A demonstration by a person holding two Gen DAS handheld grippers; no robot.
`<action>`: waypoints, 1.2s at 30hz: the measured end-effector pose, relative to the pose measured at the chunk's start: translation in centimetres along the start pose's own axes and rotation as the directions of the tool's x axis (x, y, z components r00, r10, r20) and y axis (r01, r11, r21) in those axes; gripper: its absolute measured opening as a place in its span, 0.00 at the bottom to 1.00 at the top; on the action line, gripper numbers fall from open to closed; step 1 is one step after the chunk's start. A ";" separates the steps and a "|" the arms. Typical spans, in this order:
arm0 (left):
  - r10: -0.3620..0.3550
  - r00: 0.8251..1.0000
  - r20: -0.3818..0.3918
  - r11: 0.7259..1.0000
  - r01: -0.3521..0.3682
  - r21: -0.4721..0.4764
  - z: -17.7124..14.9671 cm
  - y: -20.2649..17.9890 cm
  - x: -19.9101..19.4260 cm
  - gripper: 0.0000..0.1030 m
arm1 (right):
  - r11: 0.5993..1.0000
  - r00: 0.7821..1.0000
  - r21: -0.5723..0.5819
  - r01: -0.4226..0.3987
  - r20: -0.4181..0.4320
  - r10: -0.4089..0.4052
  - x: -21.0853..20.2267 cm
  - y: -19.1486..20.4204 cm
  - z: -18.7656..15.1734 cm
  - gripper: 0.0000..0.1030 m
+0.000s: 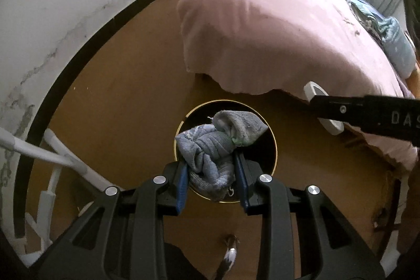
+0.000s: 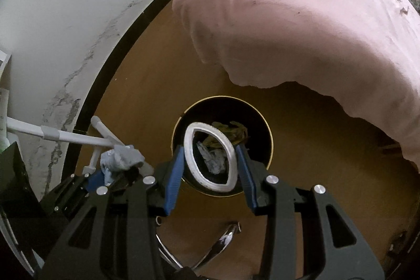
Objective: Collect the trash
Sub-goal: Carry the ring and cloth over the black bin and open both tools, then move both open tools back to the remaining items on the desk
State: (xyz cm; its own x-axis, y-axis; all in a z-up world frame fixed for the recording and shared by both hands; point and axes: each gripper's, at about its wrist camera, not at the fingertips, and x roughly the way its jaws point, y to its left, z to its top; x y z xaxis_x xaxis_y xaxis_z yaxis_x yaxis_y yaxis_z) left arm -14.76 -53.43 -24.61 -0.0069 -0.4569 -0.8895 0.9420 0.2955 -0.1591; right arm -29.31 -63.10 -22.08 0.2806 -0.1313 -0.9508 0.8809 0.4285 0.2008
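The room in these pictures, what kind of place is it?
Most likely a bedroom: a bed under a pink sheet, a pillow at its far end, and a small round bin on the brown floor.

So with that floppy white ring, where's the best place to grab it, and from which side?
Across its two long sides, coming from above, much as the right gripper holds it now. The white ring is thin and soft, squashed into an oval between the blue pads, so a pinch on opposite sides probably keeps it hanging steadily over the bin.
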 end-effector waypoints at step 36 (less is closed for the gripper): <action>-0.060 0.998 -0.013 0.998 0.059 -0.021 -0.6 0.0 -0.1 0.62 | 1.000 1.000 0.016 -0.006 0.008 0.006 -0.4 -0.2 0.7 0.66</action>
State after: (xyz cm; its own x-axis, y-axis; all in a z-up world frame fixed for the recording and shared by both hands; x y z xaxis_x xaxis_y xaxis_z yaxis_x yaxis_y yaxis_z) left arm -14.96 -52.90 -24.81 -0.0675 -0.4629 -0.8839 0.9328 0.2851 -0.2205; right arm -29.37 -63.77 -21.55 0.2886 -0.1362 -0.9477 0.8854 0.4147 0.2101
